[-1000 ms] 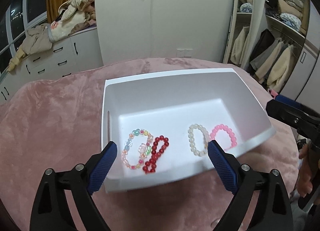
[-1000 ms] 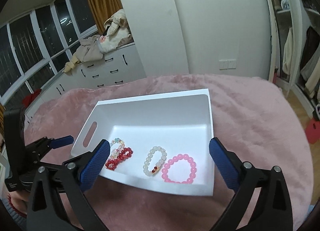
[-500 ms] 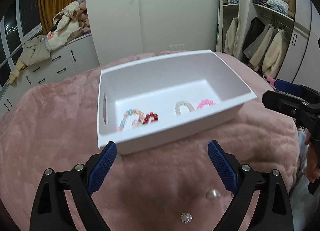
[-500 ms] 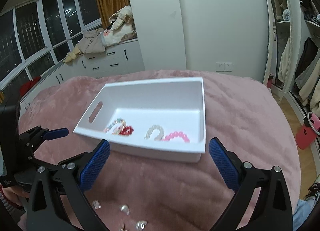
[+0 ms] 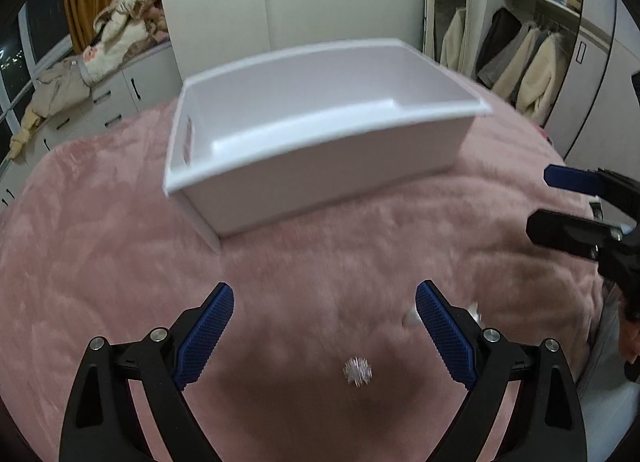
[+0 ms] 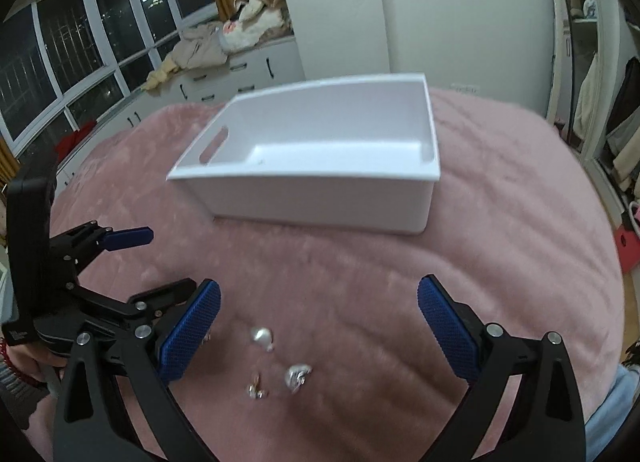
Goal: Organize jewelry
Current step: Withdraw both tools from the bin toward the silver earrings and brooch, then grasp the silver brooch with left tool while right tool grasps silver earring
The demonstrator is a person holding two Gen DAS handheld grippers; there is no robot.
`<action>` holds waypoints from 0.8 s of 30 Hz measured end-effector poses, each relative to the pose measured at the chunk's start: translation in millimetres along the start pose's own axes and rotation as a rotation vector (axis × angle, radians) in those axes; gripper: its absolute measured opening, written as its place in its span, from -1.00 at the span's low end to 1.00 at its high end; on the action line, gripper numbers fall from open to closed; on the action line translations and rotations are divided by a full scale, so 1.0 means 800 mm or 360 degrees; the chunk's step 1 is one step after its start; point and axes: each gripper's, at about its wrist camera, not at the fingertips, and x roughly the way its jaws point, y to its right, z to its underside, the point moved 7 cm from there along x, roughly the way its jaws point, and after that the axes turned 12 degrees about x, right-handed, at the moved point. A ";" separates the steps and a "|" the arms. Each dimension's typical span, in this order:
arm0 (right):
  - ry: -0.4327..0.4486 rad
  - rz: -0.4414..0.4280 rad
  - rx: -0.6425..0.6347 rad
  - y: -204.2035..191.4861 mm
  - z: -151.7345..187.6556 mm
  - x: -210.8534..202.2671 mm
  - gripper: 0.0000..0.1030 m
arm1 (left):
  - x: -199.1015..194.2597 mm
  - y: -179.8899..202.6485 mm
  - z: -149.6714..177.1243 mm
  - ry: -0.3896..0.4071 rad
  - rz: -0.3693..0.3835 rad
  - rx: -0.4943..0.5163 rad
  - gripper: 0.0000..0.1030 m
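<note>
A white plastic bin (image 5: 320, 149) stands on the pink plush cover (image 5: 100, 262); it also shows in the right wrist view (image 6: 320, 189). Its near wall hides the bracelets inside. My left gripper (image 5: 324, 334) is open and empty, low over the cover, above a spiky silver earring (image 5: 357, 370). My right gripper (image 6: 318, 328) is open and empty over three small silver pieces: a pearl-like one (image 6: 262, 337), a crumpled shiny one (image 6: 298, 377) and a small stud (image 6: 255, 388). Each gripper appears at the edge of the other's view.
White drawers with piled clothes (image 6: 224, 45) stand at the back left by dark windows. An open wardrobe with hanging coats (image 5: 516, 61) is at the back right. A red box (image 6: 628, 242) sits on the floor at right.
Both grippers have pulled back from the bin and dropped lower. The bracelets have gone out of sight behind the bin's wall, and small silver jewelry has come into view.
</note>
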 end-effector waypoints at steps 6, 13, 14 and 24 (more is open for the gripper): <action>-0.0196 -0.0045 0.0021 0.002 0.045 0.022 0.33 | 0.025 0.013 0.034 -0.0098 0.0056 -0.0046 0.82; -0.0360 -0.0089 0.0119 0.003 0.074 0.044 0.15 | 0.039 0.026 0.054 -0.0142 0.0090 -0.0050 0.82; -0.0376 -0.0087 0.0122 0.003 0.077 0.046 0.09 | 0.040 0.029 0.056 -0.0145 0.0092 -0.0037 0.82; -0.0475 0.0027 0.0074 0.002 0.096 0.067 -0.60 | 0.050 0.062 0.071 -0.0177 0.0099 0.0118 0.27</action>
